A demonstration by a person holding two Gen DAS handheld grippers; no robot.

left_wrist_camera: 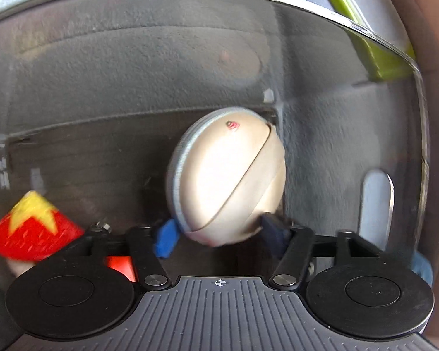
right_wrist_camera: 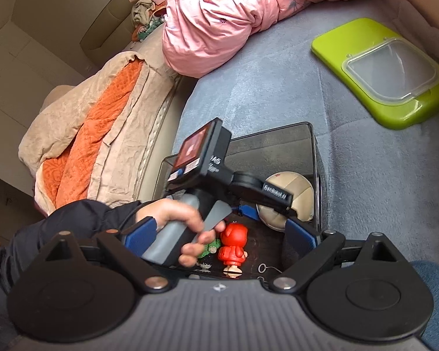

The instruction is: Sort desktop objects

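Left tongs (left_wrist_camera: 216, 235) pinching round beige pouch (left_wrist_camera: 228, 175) low inside clear bin (left_wrist_camera: 406, 67); right tongs (right_wrist_camera: 219, 234) spread, hovering. Grip's near pouch edge, so I'm worried it slips out, lands on red figurine (right_wrist_camera: 232, 247).

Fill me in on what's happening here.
A person is sorting small items into a clear plastic bin on a grey blanket. The left claw grips a round beige zip case inside the bin, beside a red figurine. The right claw hovers open above, holding nothing. A green board lies apart.
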